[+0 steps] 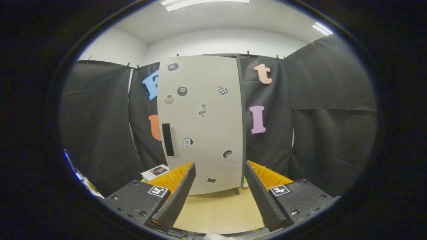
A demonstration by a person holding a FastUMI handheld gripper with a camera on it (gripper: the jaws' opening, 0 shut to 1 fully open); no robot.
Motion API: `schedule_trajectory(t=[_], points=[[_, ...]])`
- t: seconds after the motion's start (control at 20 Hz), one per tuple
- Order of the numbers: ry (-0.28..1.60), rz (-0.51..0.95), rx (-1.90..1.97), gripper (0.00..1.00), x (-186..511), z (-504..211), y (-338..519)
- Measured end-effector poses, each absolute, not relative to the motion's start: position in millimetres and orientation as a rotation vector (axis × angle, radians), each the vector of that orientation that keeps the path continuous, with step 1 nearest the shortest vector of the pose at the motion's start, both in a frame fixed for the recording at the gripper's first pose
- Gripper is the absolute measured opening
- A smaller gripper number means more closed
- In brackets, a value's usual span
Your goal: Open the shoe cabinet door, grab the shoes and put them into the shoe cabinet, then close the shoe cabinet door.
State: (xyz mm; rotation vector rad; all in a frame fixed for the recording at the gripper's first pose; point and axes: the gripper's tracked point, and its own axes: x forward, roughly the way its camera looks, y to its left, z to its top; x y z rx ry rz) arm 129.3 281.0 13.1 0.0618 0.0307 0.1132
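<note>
The gripper is held level above a light wooden table, its two fingers spread wide apart with nothing between them; it grasps nothing. Each finger base carries a small square black-and-white marker tag.

Straight ahead, beyond the fingertips, stands the shoe cabinet, a tall pale grey unit resting on the far part of the table. Its door is closed and flush. A dark vertical handle sits on the door's left side, just beyond and above the left finger.

Several stickers are fixed to the door: a black billiard ball and a pale ball beside it, a checkered heart, a small calendar sticker showing what appears to be "10", and other small marks too blurred to read. No brand name is legible.

A printed card or booklet lies on the table to the left of the cabinet, beyond the left finger; its text cannot be read. Black cloth hangs behind and to both sides of the cabinet.
</note>
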Motion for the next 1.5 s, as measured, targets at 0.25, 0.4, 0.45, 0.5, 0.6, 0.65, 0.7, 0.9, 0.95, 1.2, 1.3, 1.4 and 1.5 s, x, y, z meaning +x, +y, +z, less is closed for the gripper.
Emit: schedule_trajectory(t=[0.25,0.4,0.45,0.5,0.6,0.65,0.7,0.9,0.95,1.2,1.3,1.4,1.5], points=[[0.03,0.12,0.043,0.96,125.5,13.9,284.0],[0.033,0.125,0.037,0.96,122.7,13.8,285.1],[0.03,0.128,0.033,0.96,121.2,14.5,286.1],[0.027,0.128,0.029,0.96,120.5,15.4,286.4],[0.02,0.126,0.022,0.96,118.9,16.9,286.0],[0.018,0.127,0.022,0.96,118.0,17.4,285.9],[0.018,0.128,0.024,0.96,116.5,17.0,286.8],[0.023,0.138,0.026,0.96,115.7,17.8,290.6],[0.024,0.139,0.021,0.96,116.5,18.5,291.4],[0.023,0.147,0.024,0.96,119.3,16.3,294.4],[0.028,0.145,0.024,0.96,121.6,14.9,294.8],[0.033,0.145,0.027,0.96,121.6,12.4,294.5],[0.039,0.144,0.026,0.96,122.1,10.5,294.1]])
